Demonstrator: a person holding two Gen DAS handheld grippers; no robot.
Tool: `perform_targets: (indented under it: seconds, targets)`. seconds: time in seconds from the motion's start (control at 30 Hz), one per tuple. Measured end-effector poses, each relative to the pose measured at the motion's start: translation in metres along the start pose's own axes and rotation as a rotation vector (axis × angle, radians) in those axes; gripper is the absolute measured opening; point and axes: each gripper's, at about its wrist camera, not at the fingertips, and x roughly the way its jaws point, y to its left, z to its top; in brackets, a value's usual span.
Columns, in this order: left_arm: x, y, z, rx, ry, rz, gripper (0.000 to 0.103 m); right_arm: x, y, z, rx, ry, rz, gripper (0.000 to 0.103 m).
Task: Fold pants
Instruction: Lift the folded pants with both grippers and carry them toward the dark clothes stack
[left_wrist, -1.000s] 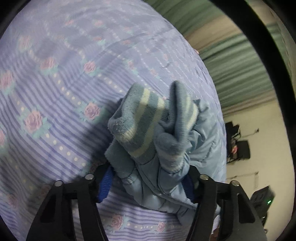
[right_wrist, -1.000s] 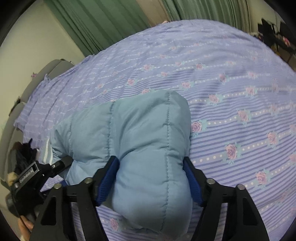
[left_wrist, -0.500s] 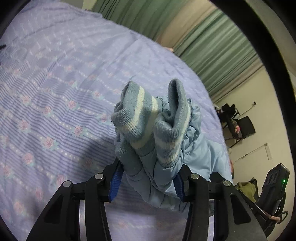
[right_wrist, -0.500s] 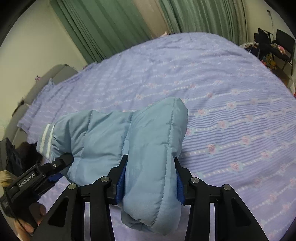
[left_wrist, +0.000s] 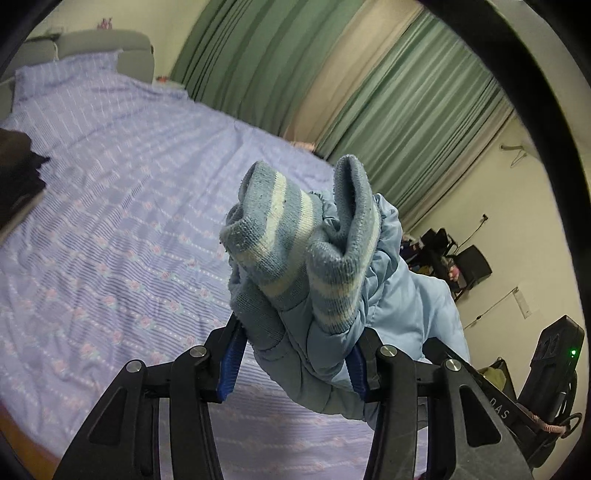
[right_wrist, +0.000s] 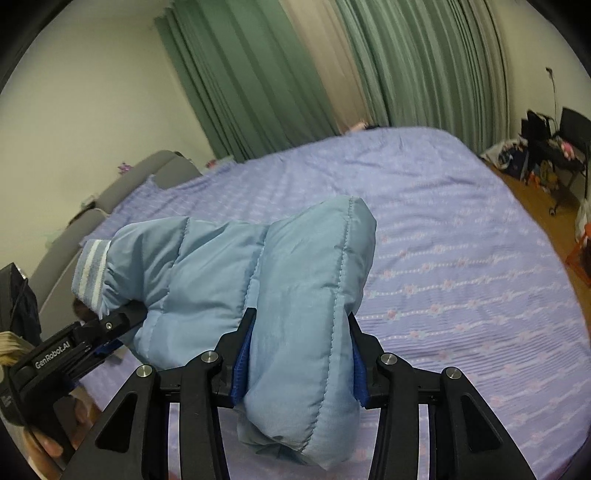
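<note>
Blue-padded left gripper (left_wrist: 295, 360): clamped on the striped knit cuffs (left_wrist: 295, 243) of the pants (right_wrist: 258, 280).
Right gripper (right_wrist: 295, 360): clamped on the quilted end.
Pants: held aloft above the bed (right_wrist: 461, 229), doubled.
Advice: lower both ends level, edges aligned, before letting go.

a home bedroom: a wide bed (right_wrist: 461, 229) under a lilac sheet striped with small roses, a grey padded headboard (left_wrist: 107, 48) with a matching pillow (left_wrist: 66, 70) at its head, green floor-length curtains (right_wrist: 258, 74) along the wall, wooden floor (right_wrist: 543, 214), cluttered black chairs (right_wrist: 554, 144) in the corner.
</note>
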Motion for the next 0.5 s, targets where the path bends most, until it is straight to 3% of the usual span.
perform_targets:
  seconds: [0.27,0.5]
  targets:
    - [-0.084,0.003,0.009,-0.007,-0.083,-0.033,0.047,-0.066,0.055,0.007,-0.098,-0.062,0.014,0.044]
    - [-0.152,0.06,0.035,0.024,-0.141,-0.06,0.047,-0.09,0.146,-0.003,-0.15,-0.142,0.018,0.044]
